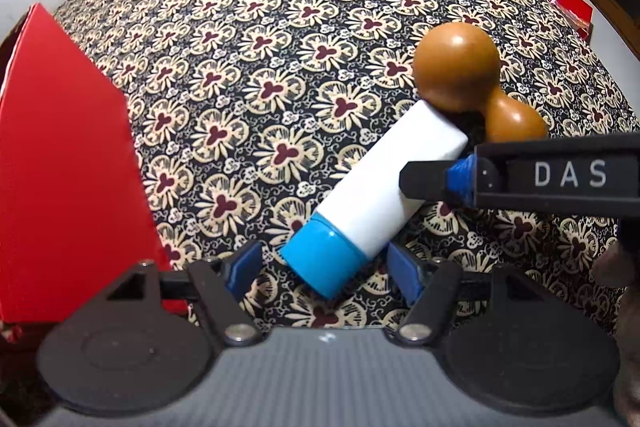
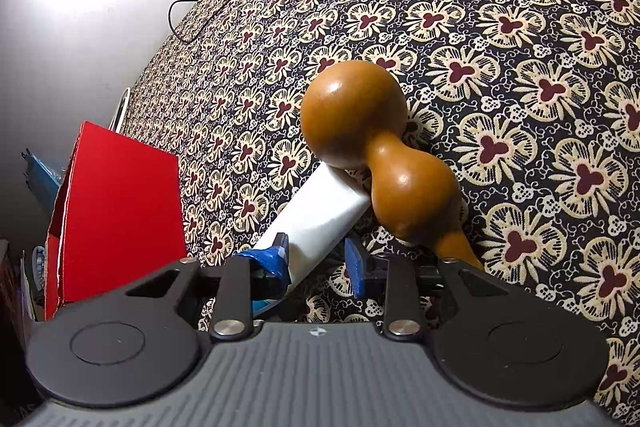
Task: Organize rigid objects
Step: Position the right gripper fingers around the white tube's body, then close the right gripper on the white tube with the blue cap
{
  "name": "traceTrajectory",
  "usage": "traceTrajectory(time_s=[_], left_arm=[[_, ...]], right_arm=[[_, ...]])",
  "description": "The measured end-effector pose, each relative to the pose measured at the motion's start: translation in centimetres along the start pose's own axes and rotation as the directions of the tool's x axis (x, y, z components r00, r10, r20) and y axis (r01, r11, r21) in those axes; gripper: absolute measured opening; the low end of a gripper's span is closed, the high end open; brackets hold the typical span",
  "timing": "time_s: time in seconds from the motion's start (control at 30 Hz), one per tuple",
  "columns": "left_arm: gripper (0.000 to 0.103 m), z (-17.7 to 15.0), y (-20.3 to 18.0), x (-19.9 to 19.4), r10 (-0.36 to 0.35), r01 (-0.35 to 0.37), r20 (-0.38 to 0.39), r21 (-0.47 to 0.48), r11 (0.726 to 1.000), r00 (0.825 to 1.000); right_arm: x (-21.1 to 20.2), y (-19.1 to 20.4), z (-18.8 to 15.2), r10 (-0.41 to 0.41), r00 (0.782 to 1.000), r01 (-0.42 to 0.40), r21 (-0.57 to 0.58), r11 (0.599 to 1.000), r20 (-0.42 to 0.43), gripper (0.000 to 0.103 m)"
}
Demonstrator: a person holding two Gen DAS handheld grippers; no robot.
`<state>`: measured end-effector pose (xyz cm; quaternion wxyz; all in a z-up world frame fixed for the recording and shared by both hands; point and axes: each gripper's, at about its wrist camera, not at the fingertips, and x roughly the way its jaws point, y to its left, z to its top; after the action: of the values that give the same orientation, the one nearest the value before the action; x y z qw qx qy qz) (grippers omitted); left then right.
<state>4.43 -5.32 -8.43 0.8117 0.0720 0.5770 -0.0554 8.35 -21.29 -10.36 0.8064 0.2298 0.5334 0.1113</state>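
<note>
Blue pads of the left gripper point steeply down and stand wide on each side of the blue cap of a white tube, not pressing it. From the right, the right gripper leans down over the tube's middle with a narrower gap; its left pad touches the tube, but I cannot tell if it squeezes. That tube lies slanted on the flowery cloth, its far end tucked under a brown gourd, and a red box stands to the left, its inside hidden.
</note>
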Motion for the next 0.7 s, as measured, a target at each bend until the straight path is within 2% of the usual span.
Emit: traceTrajectory(time_s=[0.2,0.43,0.7], left_arm=[[0.064,0.2,0.0,0.0,-0.022,0.022,0.012,0.004,1.0,1.0],[0.065,0.3,0.2,0.1,-0.027,0.027,0.014,-0.004,1.0,1.0],[0.051,0.2,0.0,-0.1,-0.049,0.049,0.011,-0.011,0.999,0.999]], right_arm=[[0.3,0.0,0.2,0.008,1.0,-0.008,0.01,1.0,0.003,0.014],[0.7,0.3,0.4,0.009,1.0,-0.009,0.007,1.0,0.008,0.015],[1.8,1.3,0.4,0.02,1.0,-0.02,-0.016,1.0,-0.011,0.015]])
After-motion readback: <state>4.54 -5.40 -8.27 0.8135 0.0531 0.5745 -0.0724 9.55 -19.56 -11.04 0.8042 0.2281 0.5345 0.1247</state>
